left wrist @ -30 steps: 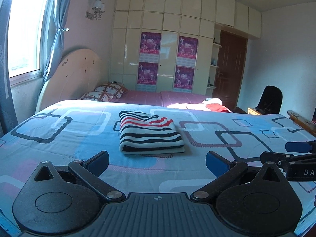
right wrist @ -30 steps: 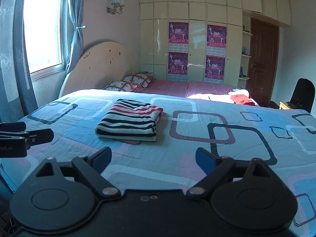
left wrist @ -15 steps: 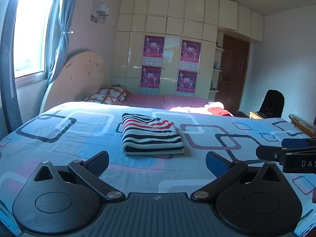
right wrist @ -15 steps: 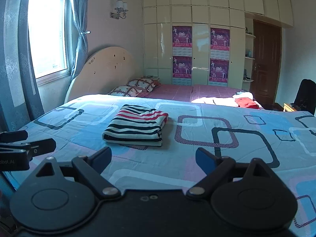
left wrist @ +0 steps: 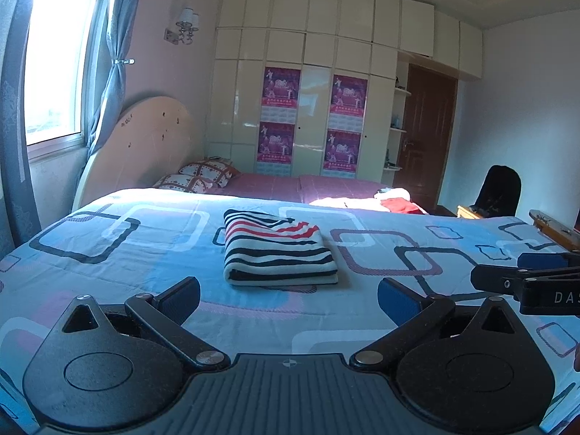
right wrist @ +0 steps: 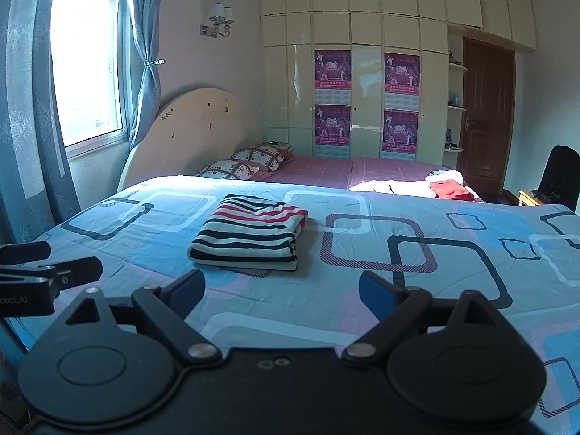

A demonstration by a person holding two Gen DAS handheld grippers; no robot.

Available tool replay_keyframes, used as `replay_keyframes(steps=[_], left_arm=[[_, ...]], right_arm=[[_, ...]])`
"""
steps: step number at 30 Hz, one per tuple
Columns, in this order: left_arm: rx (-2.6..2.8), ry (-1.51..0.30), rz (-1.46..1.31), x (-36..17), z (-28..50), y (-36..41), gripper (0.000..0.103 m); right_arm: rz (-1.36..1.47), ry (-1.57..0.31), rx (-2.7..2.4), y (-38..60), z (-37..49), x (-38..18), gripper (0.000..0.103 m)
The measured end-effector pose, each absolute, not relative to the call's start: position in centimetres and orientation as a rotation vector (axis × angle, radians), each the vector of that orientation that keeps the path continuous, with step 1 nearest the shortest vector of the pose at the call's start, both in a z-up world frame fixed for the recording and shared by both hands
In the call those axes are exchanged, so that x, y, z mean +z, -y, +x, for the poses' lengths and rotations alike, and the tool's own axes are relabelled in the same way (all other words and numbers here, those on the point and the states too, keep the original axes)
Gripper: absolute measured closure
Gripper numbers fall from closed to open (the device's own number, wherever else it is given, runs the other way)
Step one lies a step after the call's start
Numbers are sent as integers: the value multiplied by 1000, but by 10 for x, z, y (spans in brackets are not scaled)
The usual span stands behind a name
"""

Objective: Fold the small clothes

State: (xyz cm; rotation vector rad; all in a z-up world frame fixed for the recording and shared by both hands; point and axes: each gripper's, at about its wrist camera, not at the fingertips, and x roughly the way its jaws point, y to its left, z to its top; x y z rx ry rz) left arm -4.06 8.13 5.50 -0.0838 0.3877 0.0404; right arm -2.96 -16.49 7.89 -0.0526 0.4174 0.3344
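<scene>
A folded striped garment (left wrist: 277, 250) in white, black and red lies flat on the blue patterned bedspread (left wrist: 108, 253). My left gripper (left wrist: 289, 295) hovers short of its near edge, jaws wide and open, nothing between them. In the right wrist view the same folded garment (right wrist: 250, 233) sits ahead and a little left of my right gripper (right wrist: 282, 288), which is also open and empty. The right gripper's fingers (left wrist: 525, 277) show at the right edge of the left wrist view; the left gripper's fingers (right wrist: 50, 272) show at the left edge of the right wrist view.
Loose white and red clothes (right wrist: 440, 187) lie on the pink sheet at the far right of the bed. Two patterned pillows (right wrist: 246, 163) rest by the headboard (right wrist: 181, 134). A black chair (right wrist: 558, 174), a window with curtains (right wrist: 87, 72) and a wardrobe (right wrist: 362, 90) surround the bed.
Both cameras have tipped slightly, so the bed and garment sit lower in view. The garment stays folded and untouched, and both grippers remain open.
</scene>
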Motion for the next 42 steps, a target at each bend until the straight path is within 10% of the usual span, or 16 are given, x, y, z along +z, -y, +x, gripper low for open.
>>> replay_keyframes(steps=[42], left_arm=[[22, -390, -78, 52, -42, -79, 0]], right_arm=[[-47, -415, 325, 165, -36, 74, 11]])
